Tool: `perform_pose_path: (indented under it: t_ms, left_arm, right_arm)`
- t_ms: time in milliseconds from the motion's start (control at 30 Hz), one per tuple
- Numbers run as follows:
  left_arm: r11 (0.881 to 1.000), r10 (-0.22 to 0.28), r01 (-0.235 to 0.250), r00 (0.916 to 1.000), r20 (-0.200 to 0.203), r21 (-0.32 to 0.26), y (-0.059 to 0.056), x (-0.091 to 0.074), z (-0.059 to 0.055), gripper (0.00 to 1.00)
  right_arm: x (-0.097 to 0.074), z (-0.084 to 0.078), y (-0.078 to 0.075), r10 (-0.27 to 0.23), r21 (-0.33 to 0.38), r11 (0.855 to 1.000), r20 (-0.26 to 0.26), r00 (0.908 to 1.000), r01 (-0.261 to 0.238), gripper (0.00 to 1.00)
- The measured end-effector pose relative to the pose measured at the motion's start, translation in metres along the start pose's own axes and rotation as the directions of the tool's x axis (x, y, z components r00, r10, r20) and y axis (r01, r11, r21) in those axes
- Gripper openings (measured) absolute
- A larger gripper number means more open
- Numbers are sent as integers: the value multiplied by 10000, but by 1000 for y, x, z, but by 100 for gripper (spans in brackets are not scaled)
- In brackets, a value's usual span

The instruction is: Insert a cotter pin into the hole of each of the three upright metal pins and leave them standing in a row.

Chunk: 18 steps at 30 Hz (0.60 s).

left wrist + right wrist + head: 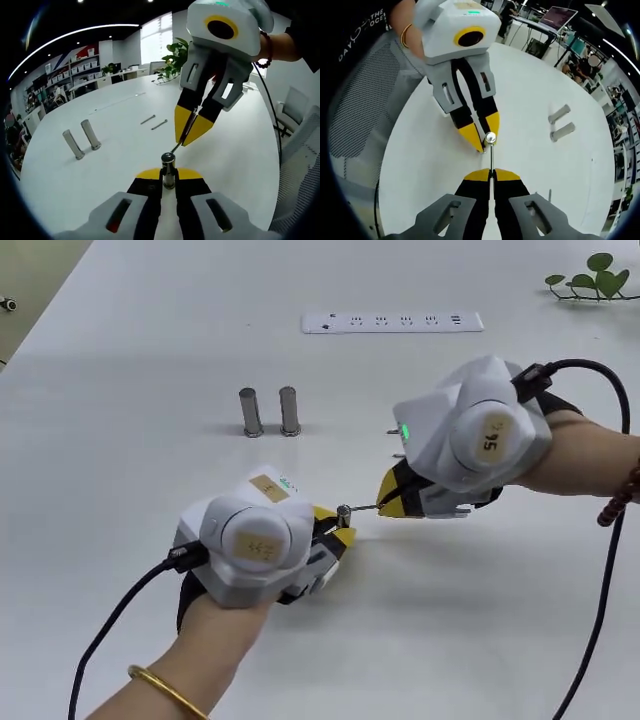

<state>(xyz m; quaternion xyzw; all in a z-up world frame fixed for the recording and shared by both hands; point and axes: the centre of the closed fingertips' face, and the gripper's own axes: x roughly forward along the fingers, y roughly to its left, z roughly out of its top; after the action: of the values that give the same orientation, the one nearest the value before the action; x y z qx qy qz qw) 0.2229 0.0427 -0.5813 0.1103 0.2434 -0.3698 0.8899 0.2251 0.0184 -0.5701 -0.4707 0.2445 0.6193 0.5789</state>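
My left gripper (338, 530) (168, 176) is shut on a short steel pin (343, 512) (168, 167) (490, 137) and holds it upright just above the white table (150, 360). Facing it from the right, my right gripper (386, 504) (491, 174) is shut on a thin cotter pin (181, 139) (491, 159). The cotter pin's tip meets the steel pin's head; I cannot tell whether it is in the hole. Two more steel pins (250, 412) (289, 410) stand side by side farther back.
Two loose cotter pins (147, 119) (159, 124) lie on the table behind the right gripper. A white power strip (392, 322) lies at the far edge and a green plant (592, 280) at the far right. Cables trail from both grippers.
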Motion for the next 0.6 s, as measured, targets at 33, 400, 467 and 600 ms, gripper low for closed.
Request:
perform_pose_path:
  t_ms: [33, 400, 467, 600]
  left_arm:
    - [10000, -8, 8, 10000, -5, 32, 0, 0, 0, 6]
    - [9997, -205, 205, 9998, 12, 115, -1, 1, 0, 6]
    - [9996, -241, 241, 9997, 9, 143, 0, 1, 0, 6]
    - [9994, -289, 289, 9996, 13, 177, -1, 2, 0, 6]
  right_arm:
    - [0, 0, 0, 14, 11, 10000, 8, 10000, -14, 0]
    - [-3, 2, 0, -41, 41, 10000, 160, 9999, 41, 0]
    - [-4, 5, 0, 1, 80, 10000, 282, 9996, -3, 0]
    - [-3, 6, 2, 68, -30, 10000, 277, 9996, -67, 0]
